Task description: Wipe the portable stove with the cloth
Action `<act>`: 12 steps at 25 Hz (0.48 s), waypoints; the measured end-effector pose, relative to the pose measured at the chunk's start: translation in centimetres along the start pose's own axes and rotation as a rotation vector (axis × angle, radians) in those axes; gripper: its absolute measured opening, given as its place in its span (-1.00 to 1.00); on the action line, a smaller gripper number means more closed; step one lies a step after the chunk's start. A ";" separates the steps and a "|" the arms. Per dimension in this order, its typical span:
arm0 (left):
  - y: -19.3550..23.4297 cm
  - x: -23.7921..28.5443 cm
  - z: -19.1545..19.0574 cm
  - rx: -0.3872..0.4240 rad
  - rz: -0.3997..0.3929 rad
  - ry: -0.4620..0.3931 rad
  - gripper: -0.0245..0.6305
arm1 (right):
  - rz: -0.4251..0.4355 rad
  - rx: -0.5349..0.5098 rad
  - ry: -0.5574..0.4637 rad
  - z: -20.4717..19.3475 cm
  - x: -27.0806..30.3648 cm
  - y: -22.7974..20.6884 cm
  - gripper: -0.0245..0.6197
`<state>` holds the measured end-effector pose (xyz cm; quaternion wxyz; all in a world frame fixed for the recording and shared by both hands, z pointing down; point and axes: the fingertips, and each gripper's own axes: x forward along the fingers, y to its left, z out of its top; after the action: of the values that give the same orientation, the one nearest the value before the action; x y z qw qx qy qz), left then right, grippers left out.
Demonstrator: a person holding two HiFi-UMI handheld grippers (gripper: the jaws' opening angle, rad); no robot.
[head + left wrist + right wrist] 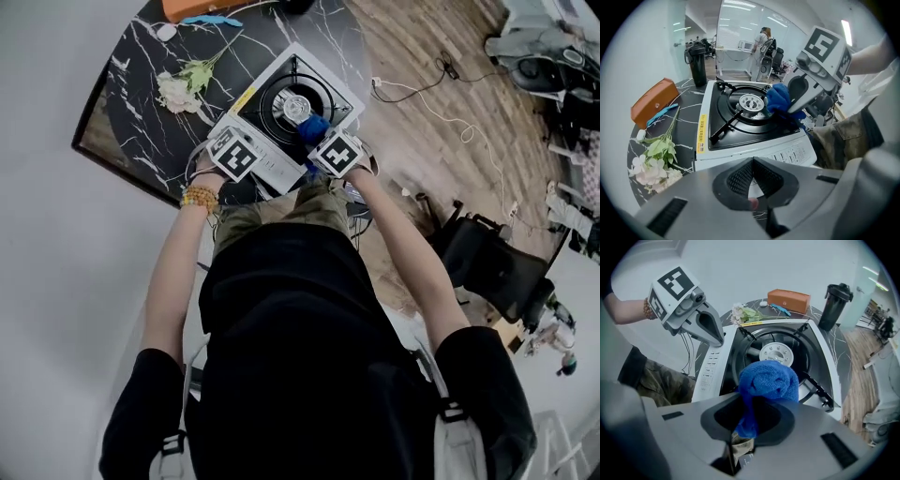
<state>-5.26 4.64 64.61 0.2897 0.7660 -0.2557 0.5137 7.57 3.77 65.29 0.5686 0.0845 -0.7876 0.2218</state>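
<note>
**Jaws, right gripper** (754, 401): clamping a bunched blue terry cloth (767, 379). The wad is bulging out past the tips and a tail is hanging back between them.

**Jaws, left gripper** (752, 161): sitting pressed together tip to tip, carrying nothing. They are pointing steeply down at the stove's near white edge, by the control strip. Whether they are bearing on it or only hovering cannot be told.

**Item:** portable gas stove (736, 133), white body with a black top plate, sitting on a black marbled desk (141, 108).

**Cloth location:** lying against the black top plate just beside the central burner (751, 101), on the side nearest the person and next to one pan-support arm.

**Progress, as judged:** wiping is looking to be under way in the centre well. No grime or wet streaks are showing, so the share already covered cannot be read. The far half of the plate, the support arms, the white rim and the control strip are probably still waiting.

**Other stock on the desk, lying clear of the stove:**
- artificial flower sprig (656, 159)
- orange case (654, 101)
- black shaker bottle (697, 65)
</note>
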 end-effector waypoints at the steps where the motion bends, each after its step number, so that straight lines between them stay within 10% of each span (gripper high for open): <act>1: 0.1 0.1 0.1 -0.026 0.007 0.002 -0.91 | 0.005 -0.014 -0.011 0.1 -0.1 -0.1 -0.76; 12: 1.6 0.2 0.5 -0.476 0.188 -0.022 -0.91 | 0.235 -0.117 -0.131 0.3 -0.6 -0.8 -0.76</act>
<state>-5.98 3.10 64.98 0.4102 0.6546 -0.4427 0.4553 7.86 2.88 64.89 0.4902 -0.0272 -0.8390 0.2347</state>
